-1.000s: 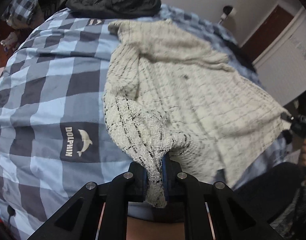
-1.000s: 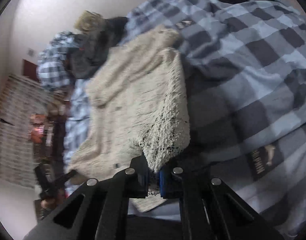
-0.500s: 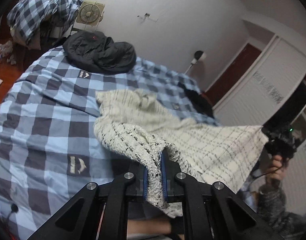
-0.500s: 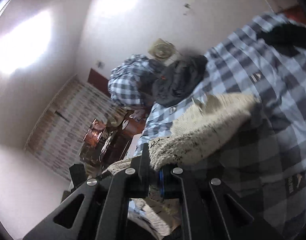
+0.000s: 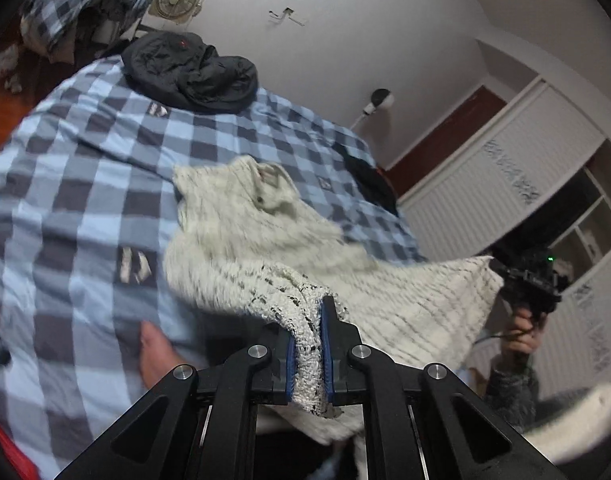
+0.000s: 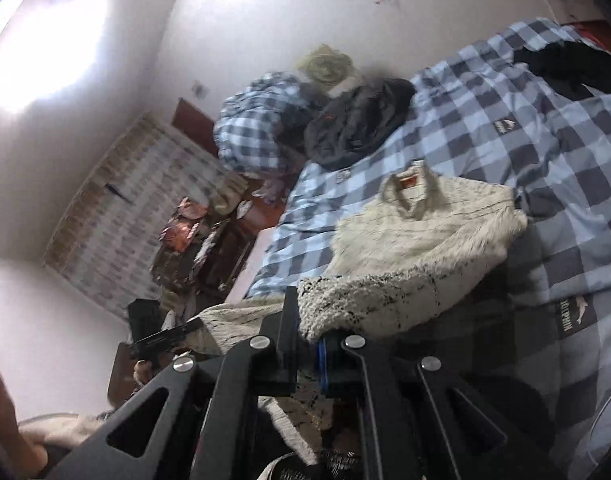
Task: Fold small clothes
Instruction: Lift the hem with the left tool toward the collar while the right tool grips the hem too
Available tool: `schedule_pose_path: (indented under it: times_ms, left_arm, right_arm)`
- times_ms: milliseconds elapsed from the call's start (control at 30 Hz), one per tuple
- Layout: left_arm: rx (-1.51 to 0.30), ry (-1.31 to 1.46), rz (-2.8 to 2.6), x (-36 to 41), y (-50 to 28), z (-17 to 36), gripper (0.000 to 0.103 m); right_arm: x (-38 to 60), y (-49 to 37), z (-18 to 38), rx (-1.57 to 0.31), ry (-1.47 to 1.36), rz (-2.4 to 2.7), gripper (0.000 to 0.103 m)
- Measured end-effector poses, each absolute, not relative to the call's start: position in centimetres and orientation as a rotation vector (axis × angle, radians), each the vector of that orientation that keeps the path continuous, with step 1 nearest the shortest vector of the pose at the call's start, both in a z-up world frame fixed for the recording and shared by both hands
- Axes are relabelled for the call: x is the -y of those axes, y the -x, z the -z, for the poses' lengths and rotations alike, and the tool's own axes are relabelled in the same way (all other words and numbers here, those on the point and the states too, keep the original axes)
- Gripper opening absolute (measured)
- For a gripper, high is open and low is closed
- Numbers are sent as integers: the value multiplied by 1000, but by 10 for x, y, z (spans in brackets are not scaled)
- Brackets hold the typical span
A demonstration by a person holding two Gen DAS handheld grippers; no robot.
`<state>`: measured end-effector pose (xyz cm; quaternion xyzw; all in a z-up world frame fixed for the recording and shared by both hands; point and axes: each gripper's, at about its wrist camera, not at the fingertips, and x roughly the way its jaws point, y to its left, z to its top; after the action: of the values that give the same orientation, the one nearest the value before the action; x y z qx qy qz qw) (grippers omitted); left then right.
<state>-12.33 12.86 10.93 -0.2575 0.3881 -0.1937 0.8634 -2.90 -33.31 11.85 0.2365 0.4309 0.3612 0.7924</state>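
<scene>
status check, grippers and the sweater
Left gripper shut on cream knit sweater. Right gripper shut on its other hem corner. Collar end on blue checked bedcover. Black jacket well clear.

- Checked bedspread (image 5: 85,184): to your left of the cream sweater (image 5: 241,220), open and flat; you can pass there.
- Black jacket (image 5: 189,72): heaped at the far end, blocking that edge.
- Dark garment (image 5: 371,184): occupies the right far edge.
</scene>
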Motion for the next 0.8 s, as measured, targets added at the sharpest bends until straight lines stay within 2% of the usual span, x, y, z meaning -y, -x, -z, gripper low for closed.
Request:
schedule_pose_path:
  times_ms: [133,300,367,400,433,467,500,533,567,633,667,800]
  left_arm:
    - [-826,510,355,-134,38,-116,9]
    - [-861,538,236,-151,-125,-113,10]
    - [-954,518,147,-161,-188,-88,15]
    - [-1056,514,62,-167,-213,-68,18]
    - [-1116,511,-25,-172,-225,-53,30]
    - [-1127,502,-95,-176,-231,-45,60]
    - [-1088,506,-114,-178,-231,-42,85]
    - [-1061,521,-86,-177,-229,-41,102]
    - [-1037,529,-57,-176,-227,-39,103]
    - [-1075,458,-57,-167,-222,-29,103]
    - [-1083,416,-68,-162,-218,-26,103]
    - [-1129,185,-152,-122,-181,-3,103]
  right_arm:
    - [340,-43,-114,-952,-603,-723,4]
    - [339,-201,-78,-1099,-724,-521,4]
    - [339,-255,-53,-1142,-790,-470,10]
    - [343,-292,-30,-1175,-872,-429,17]
    - [346,-303,-14,-1195,-927,-392,24]
    - [352,-314,4,-1211,-982,-296,25]
    - [356,-314,11,-1202,-980,-212,26]
    - [355,-312,9,-1185,-946,-190,31]
    - [349,-309,5,-1154,-863,-208,38]
    - [332,-296,1,-1131,-711,-244,80]
    - [324,-286,2,-1122,-647,-232,86]
    - [287,-239,34,-1181,-488,-257,87]
